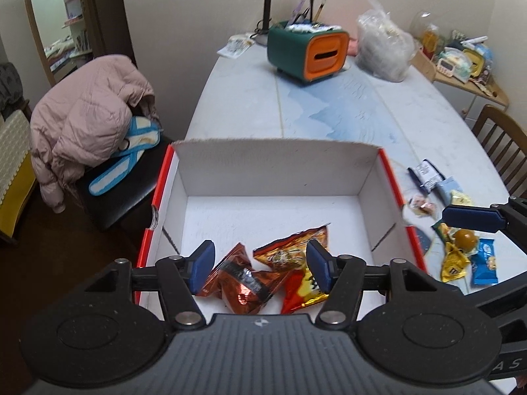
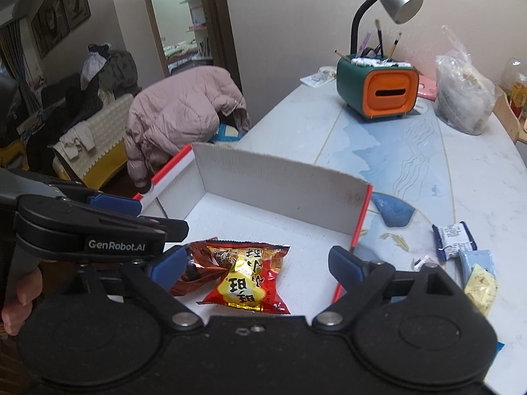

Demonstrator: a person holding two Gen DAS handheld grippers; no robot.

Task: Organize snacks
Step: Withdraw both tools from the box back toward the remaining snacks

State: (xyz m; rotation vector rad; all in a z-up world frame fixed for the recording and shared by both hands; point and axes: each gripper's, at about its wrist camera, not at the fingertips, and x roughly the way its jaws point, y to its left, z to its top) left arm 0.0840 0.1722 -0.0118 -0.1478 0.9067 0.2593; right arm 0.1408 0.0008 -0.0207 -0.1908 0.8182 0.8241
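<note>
A white cardboard box with red edges (image 1: pixel 270 171) (image 2: pixel 280 177) sits at the table's near left. Inside lie a red-and-yellow snack pack (image 1: pixel 299 289) (image 2: pixel 247 279) and a dark copper foil pack (image 1: pixel 243 283) (image 2: pixel 194 270). My left gripper (image 1: pixel 260 265) is open and empty above these packs. My right gripper (image 2: pixel 257 263) is open and empty over the box's right part; one of its fingers (image 1: pixel 471 219) shows in the left wrist view. Loose snacks lie right of the box: a yellow pack (image 1: pixel 454 263), a blue pack (image 1: pixel 485 263), a round brown candy (image 1: pixel 465 238), a white-and-blue pack (image 2: pixel 454 235), and a pale yellow pack (image 2: pixel 481 283).
A green-and-orange desk organiser (image 1: pixel 308 52) (image 2: pixel 377 89), a lamp (image 2: pixel 392 0) and a clear plastic bag (image 1: pixel 383 46) stand at the table's far end. A chair with a pink jacket (image 1: pixel 89 118) is left of the table. A wooden chair (image 1: pixel 500 138) is on the right.
</note>
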